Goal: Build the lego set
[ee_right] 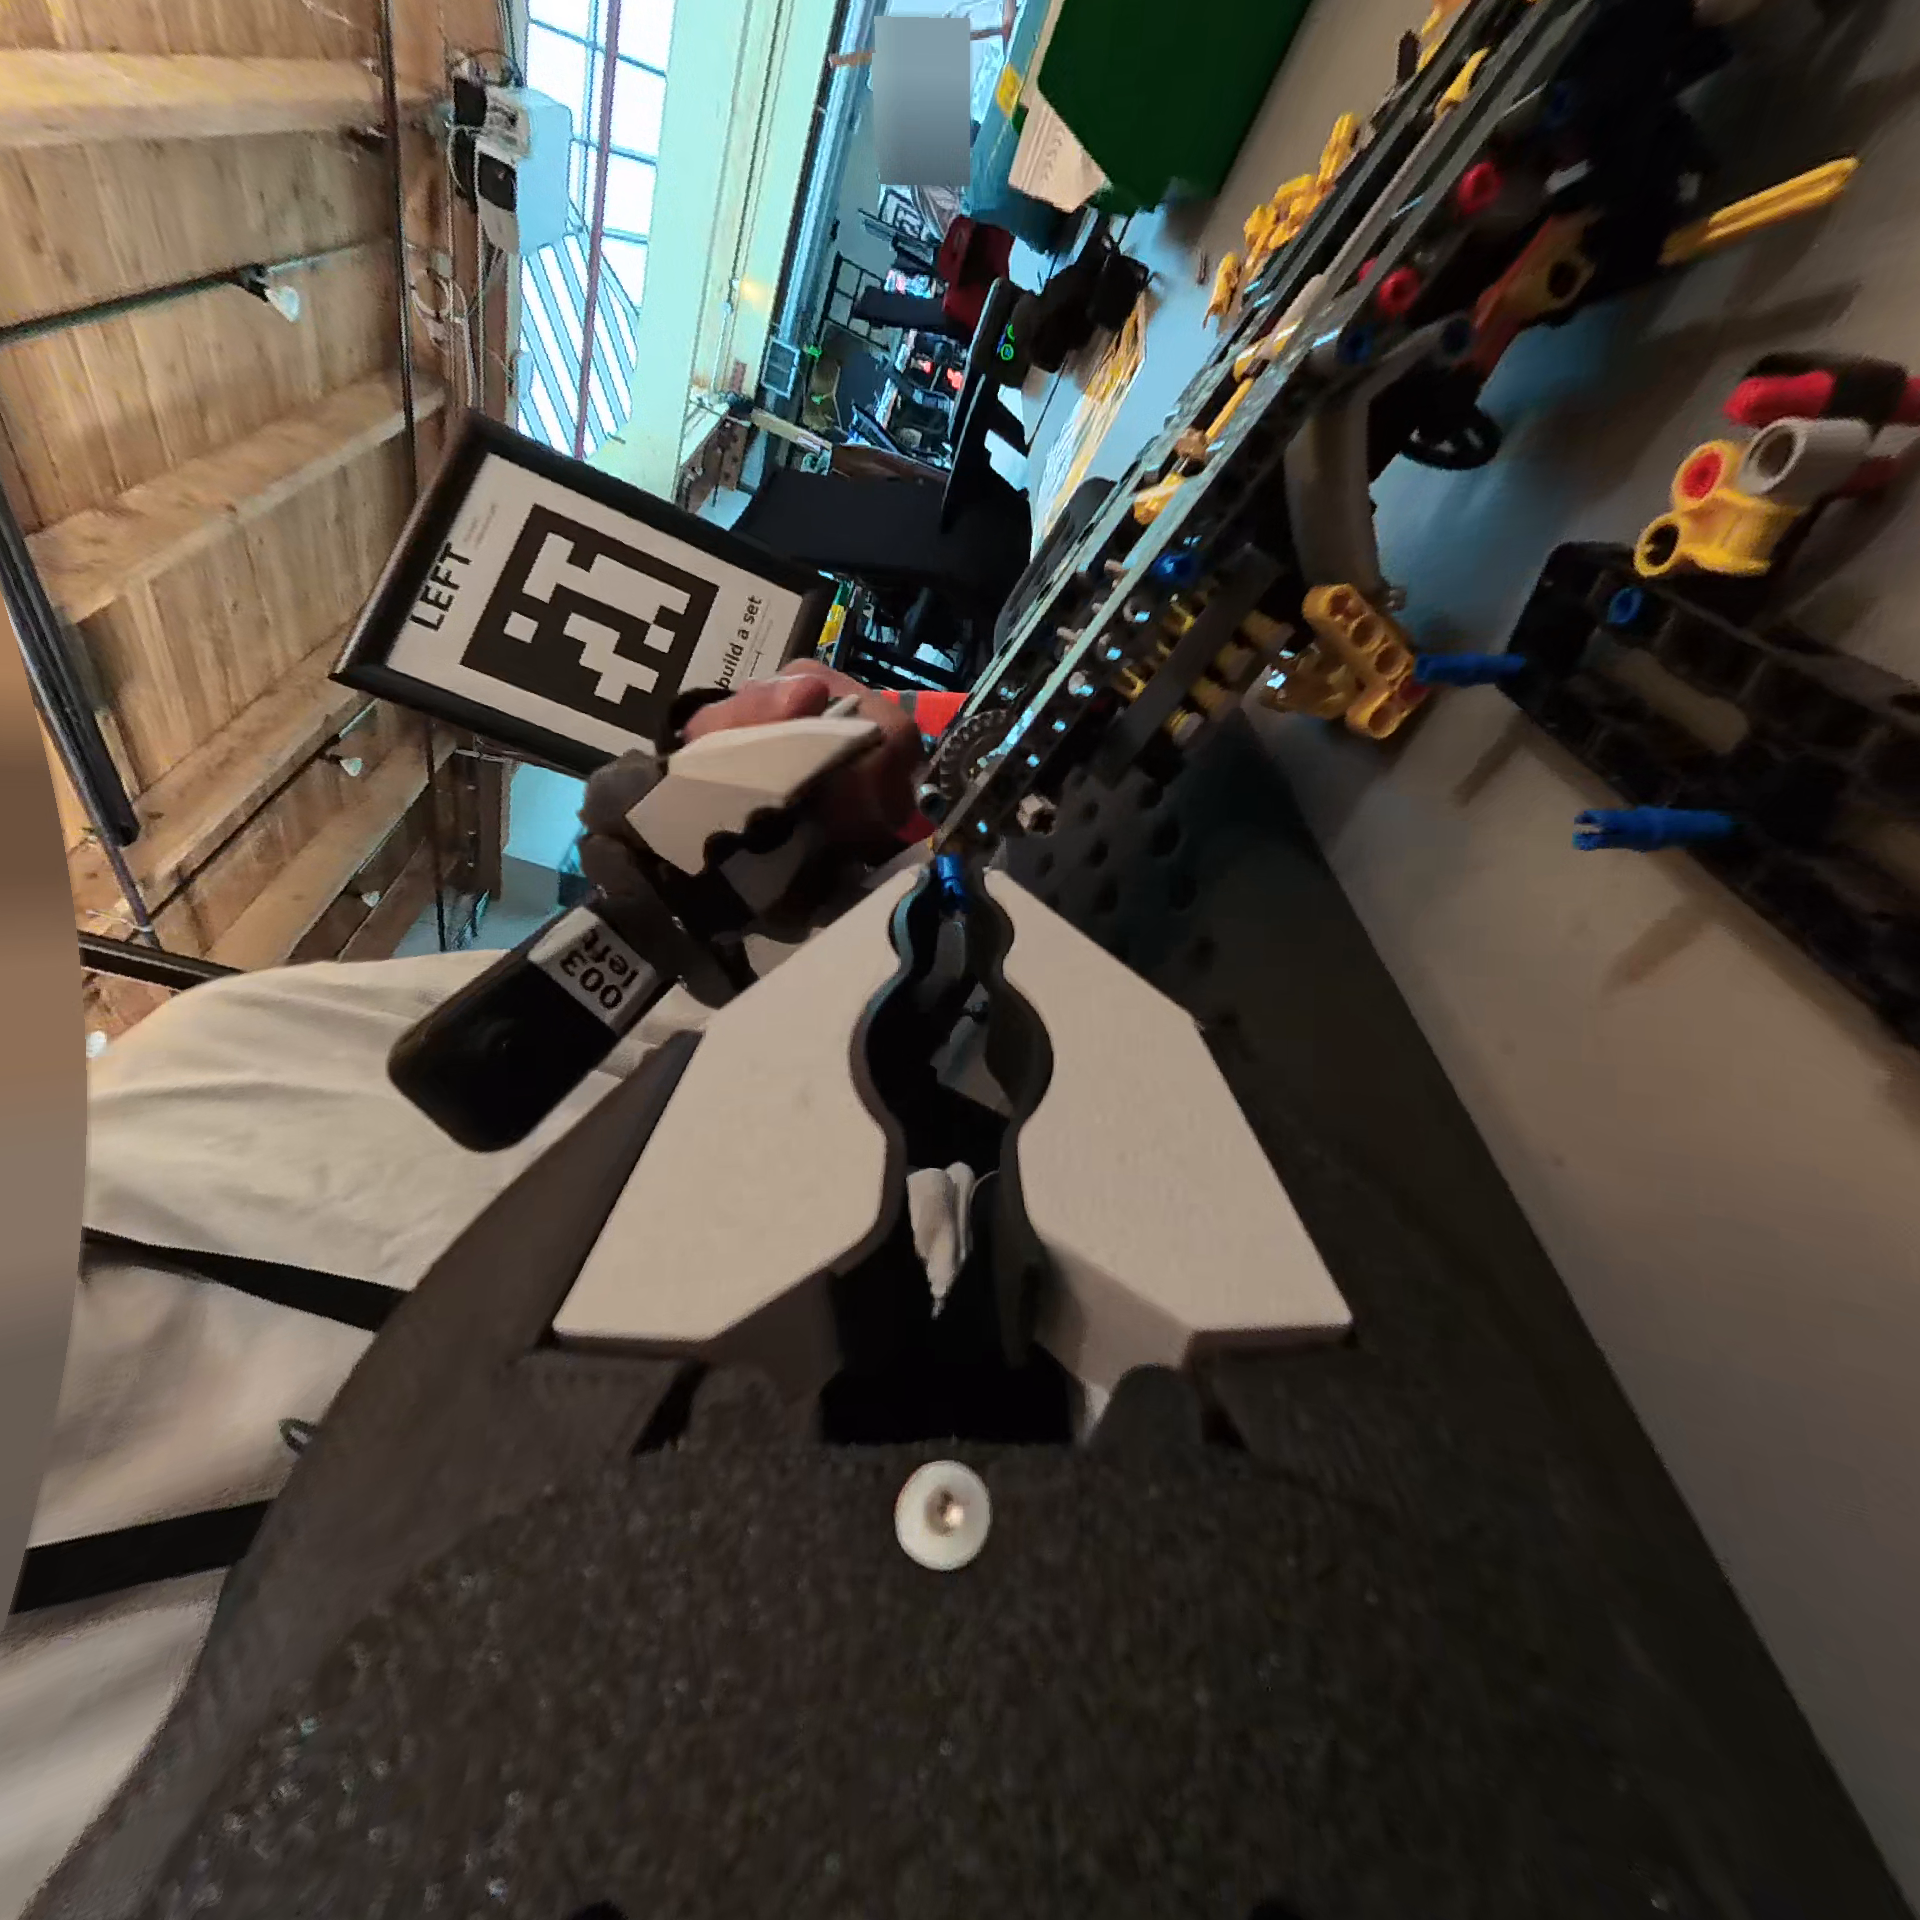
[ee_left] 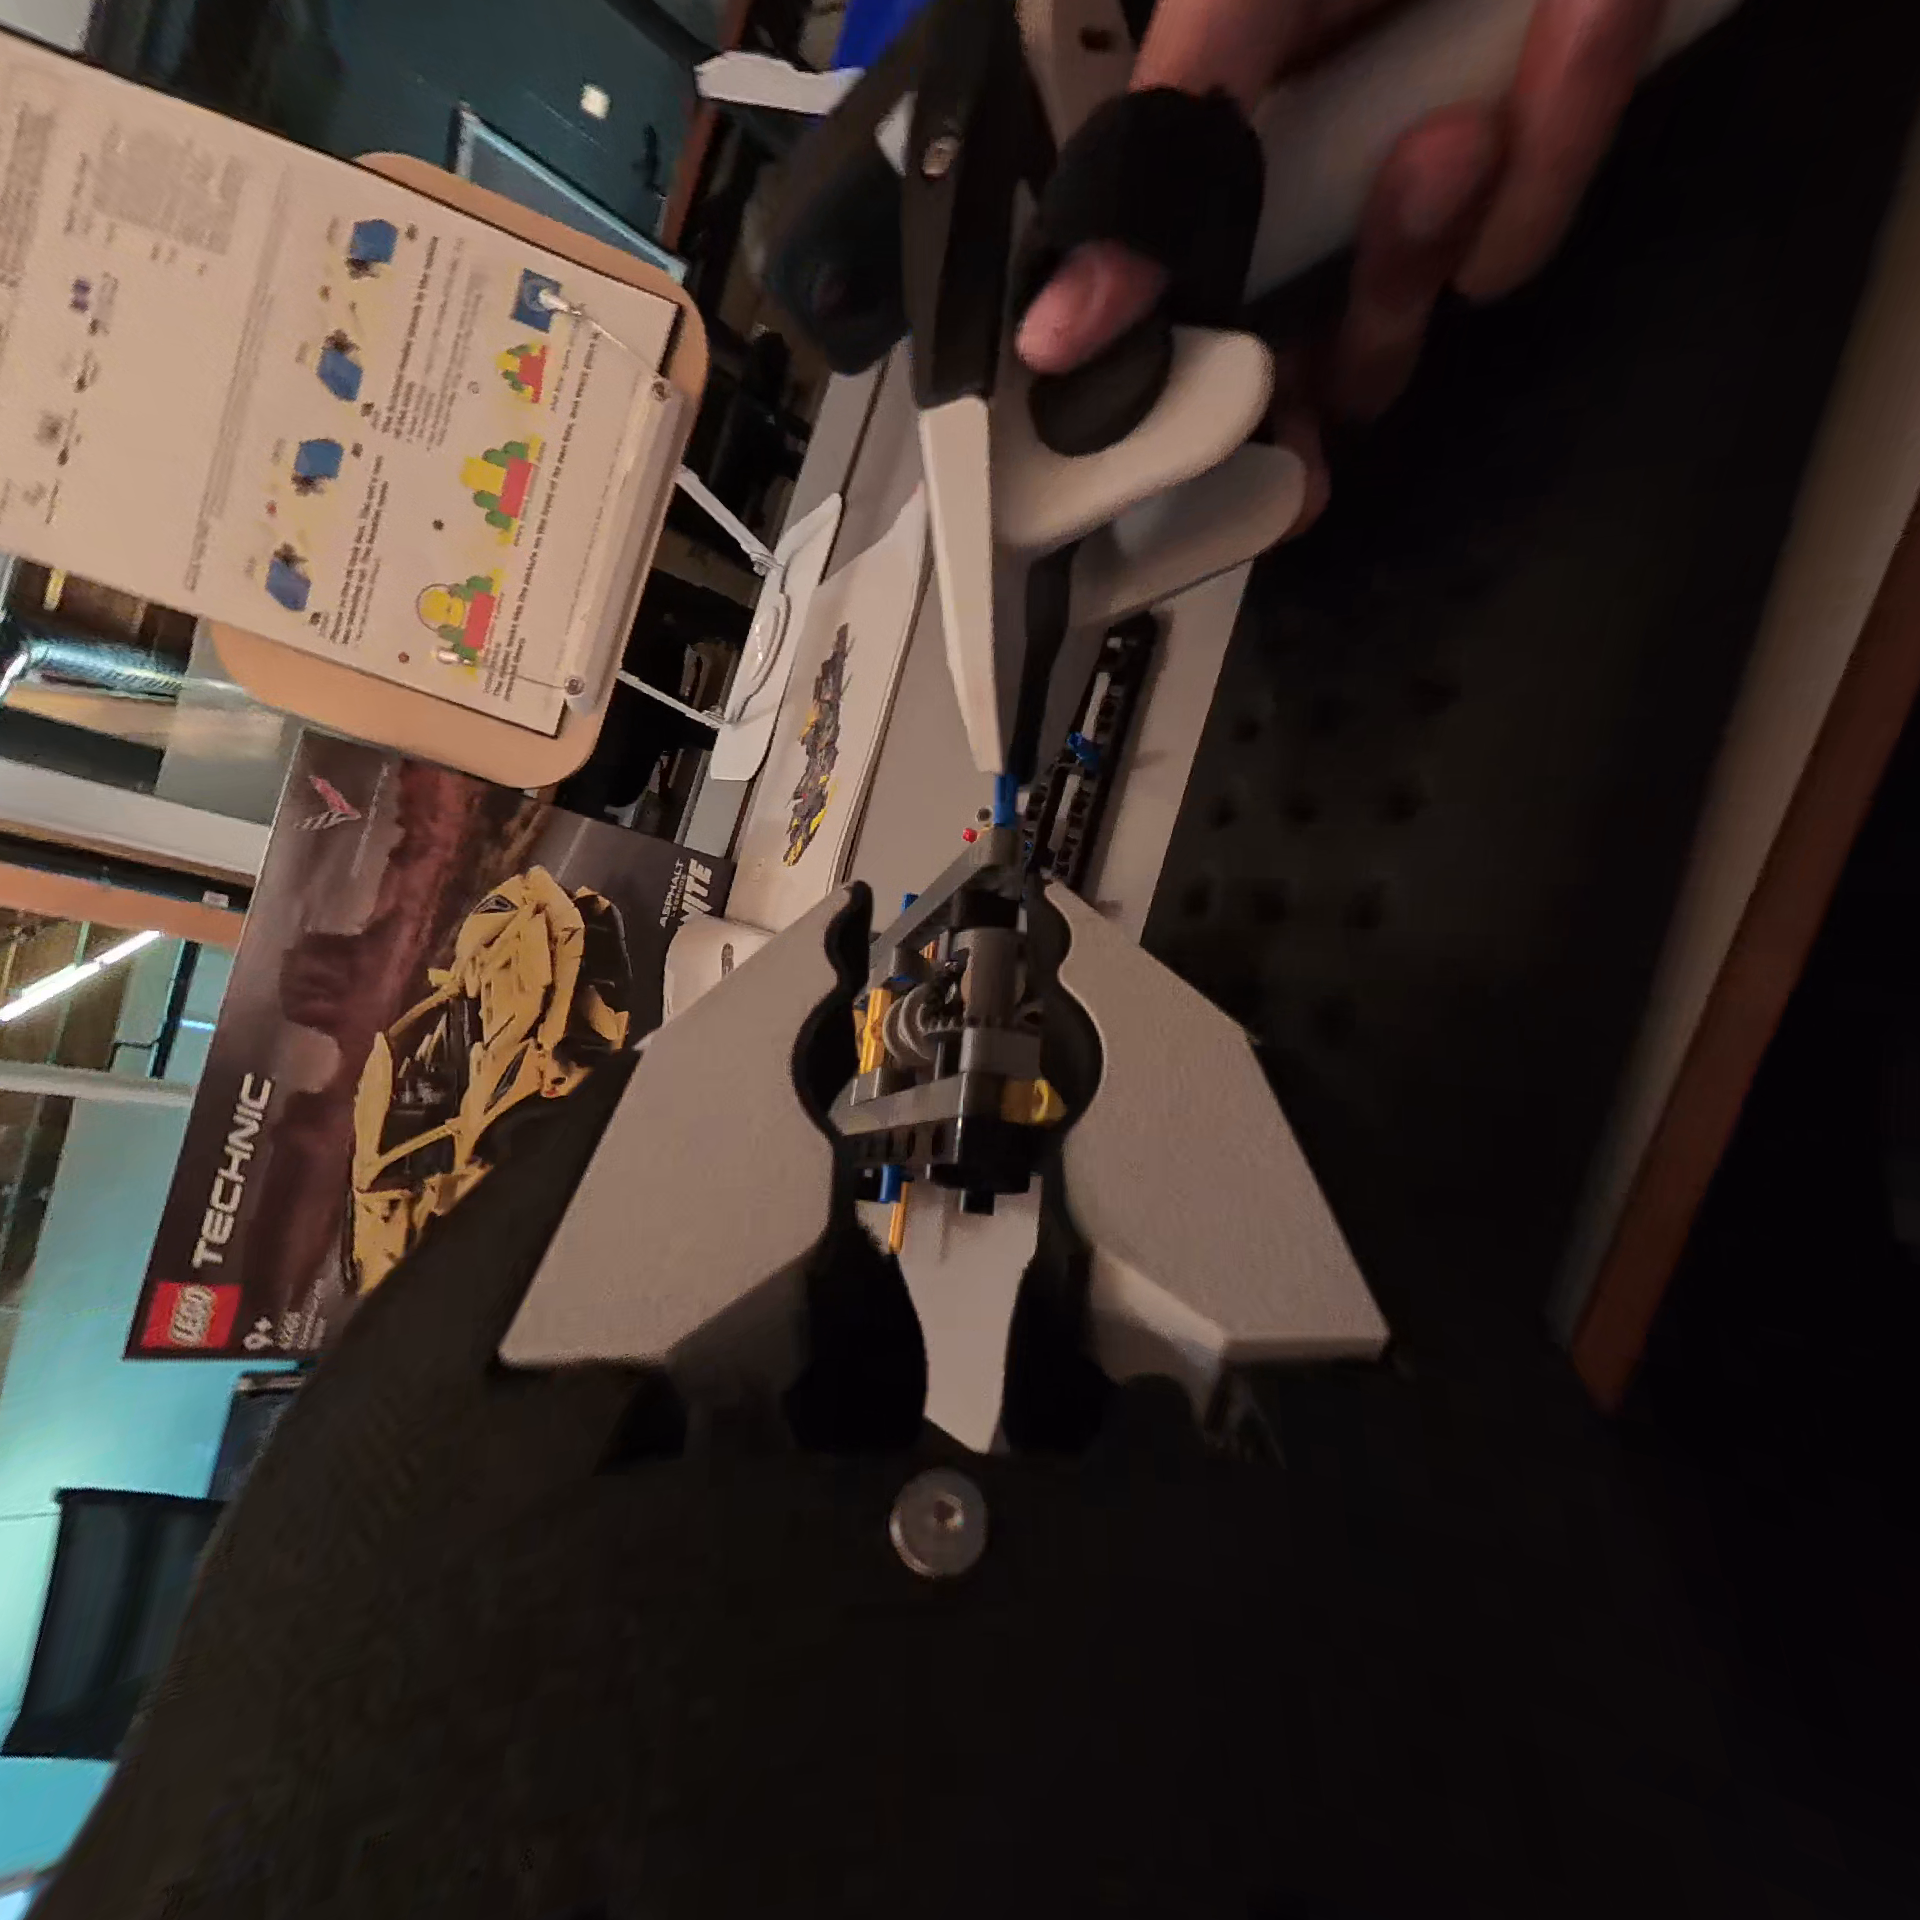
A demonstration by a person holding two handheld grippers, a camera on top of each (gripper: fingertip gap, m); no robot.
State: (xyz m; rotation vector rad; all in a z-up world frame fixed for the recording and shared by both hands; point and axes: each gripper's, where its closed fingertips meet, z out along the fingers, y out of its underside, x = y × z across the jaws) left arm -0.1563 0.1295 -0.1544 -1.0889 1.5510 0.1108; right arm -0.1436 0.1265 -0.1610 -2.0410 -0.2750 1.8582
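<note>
Grey plastic of the left gripper (ee_left: 951, 1023), clamped on a grey-and-black lego assembly (ee_left: 940, 1049) at frame centre; lower end of that assembly hidden between the fingers. At nine o'clock, blurred set box (ee_left: 416, 1029), cut by the gripper body. At eleven o'clock, instruction sheets on a clipboard (ee_left: 343, 416), too smeared to follow. At one o'clock, the right gripper (ee_left: 1003, 774), nipping a blue pin (ee_left: 1004, 795) against the assembly's upper tip; hand (ee_left: 1351, 177) cropped at the frame edge.

From the right wrist: framed marker card (ee_right: 582, 613) at ten o'clock, same blue pin (ee_right: 951, 883) pinched at the fingertips, long black beam structure (ee_right: 1195, 561) running to one o'clock, loose yellow, red and blue pieces (ee_right: 1714, 509) at two o'clock, blurred.
</note>
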